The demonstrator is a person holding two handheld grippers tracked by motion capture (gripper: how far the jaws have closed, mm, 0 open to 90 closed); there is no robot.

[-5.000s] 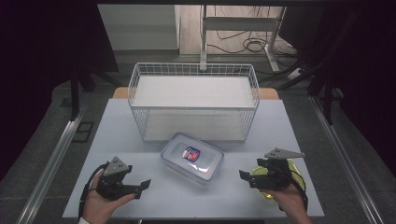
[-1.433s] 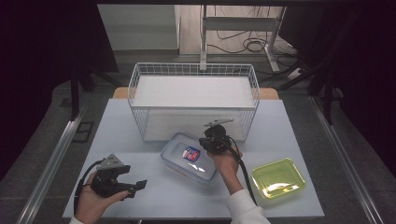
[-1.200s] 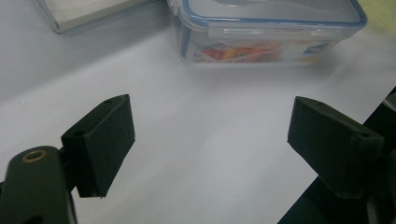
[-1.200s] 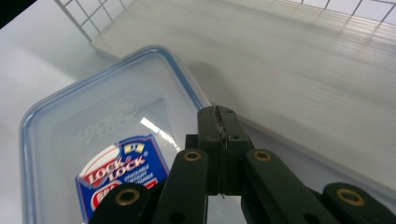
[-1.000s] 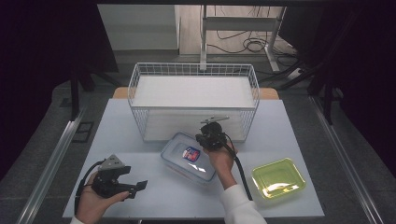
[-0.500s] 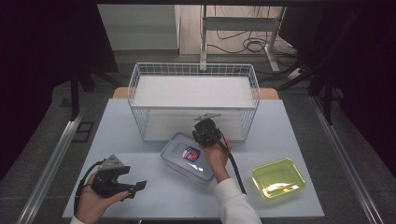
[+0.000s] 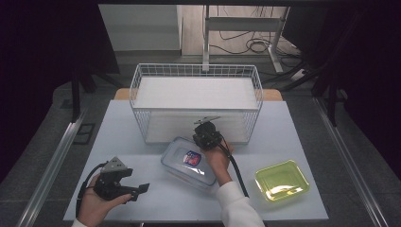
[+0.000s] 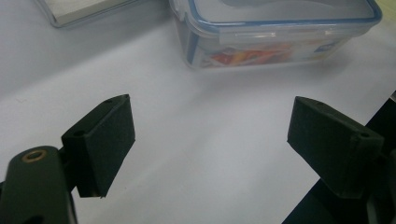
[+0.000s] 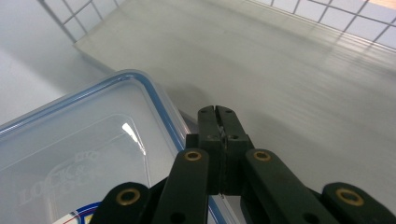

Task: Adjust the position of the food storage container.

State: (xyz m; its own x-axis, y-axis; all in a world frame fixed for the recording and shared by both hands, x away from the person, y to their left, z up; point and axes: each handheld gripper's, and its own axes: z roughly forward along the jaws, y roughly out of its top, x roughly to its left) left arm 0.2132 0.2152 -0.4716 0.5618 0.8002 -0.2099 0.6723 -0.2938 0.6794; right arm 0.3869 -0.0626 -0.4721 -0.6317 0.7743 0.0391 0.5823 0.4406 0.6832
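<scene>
Box [image 7: 189,161] with its clip lid on sits on the worktop [image 7: 293,142] just in front of the basket [image 7: 196,101], not yet moved, with the right claw [image 9: 218,116] clenched empty at its far edge and the left claw [image 8: 210,140] released, idle nearby.

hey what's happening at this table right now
A person works with a gripper in each hand. The right gripper, jaws shut, sits at the far edge of a clear lidded container, just before a white wire basket. The left gripper rests open near the table's front left. A yellow-green tray lies at the right.
</scene>
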